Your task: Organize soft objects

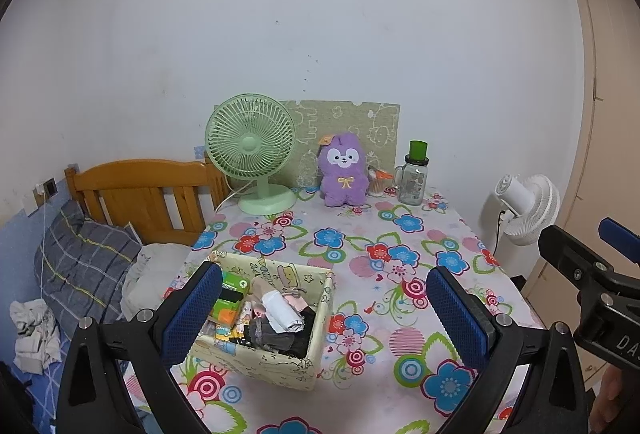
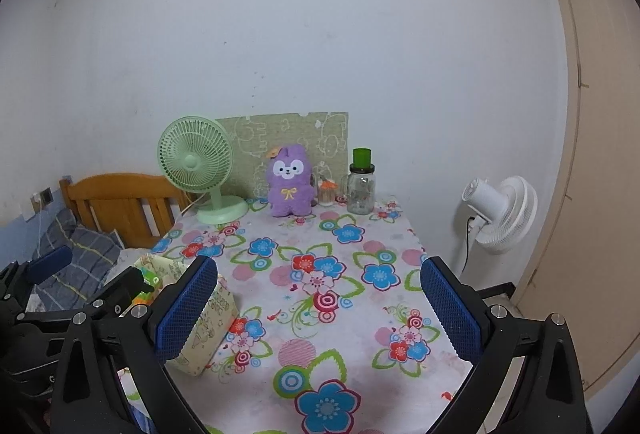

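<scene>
Purple plush, the soft toy (image 1: 345, 173) sat upright at the far edge of the table (image 1: 400, 266), between a green desk fan (image 1: 251, 149) and a glass jar (image 1: 414, 179) with a green lid, its back close to a patterned board (image 1: 360, 121) leaning on the wall. A flowered cloth covered the table. Near the left front corner stood a cream fabric box (image 1: 280, 366), open at the top and packed with rolled cloth pieces, probably socks (image 1: 284, 310), beside some small packets that were too jumbled to tell apart.

The left gripper (image 1: 324, 314) hung above the box with its blue fingers (image 1: 192, 314) spread wide and nothing between them. The right gripper (image 2: 320, 310) hovered over the bare middle of the table, fingers (image 2: 452, 310) equally wide apart and empty, well short of the toy. A white standing fan (image 2: 500, 213) stood off the right side of the table, and a wooden bed frame (image 1: 140, 189) with a checked pillow (image 1: 88, 266) lay to the left.
</scene>
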### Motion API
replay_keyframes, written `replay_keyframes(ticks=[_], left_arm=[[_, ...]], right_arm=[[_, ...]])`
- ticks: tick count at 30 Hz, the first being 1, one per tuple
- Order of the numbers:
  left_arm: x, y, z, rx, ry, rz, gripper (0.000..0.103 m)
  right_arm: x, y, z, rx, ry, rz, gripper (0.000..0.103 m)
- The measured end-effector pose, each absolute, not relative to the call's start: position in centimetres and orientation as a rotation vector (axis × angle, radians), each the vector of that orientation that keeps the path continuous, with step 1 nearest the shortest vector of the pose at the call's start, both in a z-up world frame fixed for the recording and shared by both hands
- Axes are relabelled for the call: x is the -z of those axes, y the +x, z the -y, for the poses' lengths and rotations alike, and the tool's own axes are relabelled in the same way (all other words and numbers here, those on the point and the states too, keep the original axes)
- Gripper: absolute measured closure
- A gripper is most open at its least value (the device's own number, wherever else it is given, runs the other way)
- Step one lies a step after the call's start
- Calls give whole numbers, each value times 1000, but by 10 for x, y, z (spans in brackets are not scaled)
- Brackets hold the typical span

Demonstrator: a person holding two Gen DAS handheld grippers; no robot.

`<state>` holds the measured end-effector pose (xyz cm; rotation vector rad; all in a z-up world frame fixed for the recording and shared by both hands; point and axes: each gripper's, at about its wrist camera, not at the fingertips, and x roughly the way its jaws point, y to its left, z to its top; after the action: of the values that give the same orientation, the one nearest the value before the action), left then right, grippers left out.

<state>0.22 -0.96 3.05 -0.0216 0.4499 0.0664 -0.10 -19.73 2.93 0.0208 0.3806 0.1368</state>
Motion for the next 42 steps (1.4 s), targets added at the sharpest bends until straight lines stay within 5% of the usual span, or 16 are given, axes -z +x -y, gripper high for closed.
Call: replay_keyframes(ticks=[42], left_arm=[[-35,1,12,-60,-3,-438,0]], right_arm=[[-27,2,201,-109,33,-398,0]])
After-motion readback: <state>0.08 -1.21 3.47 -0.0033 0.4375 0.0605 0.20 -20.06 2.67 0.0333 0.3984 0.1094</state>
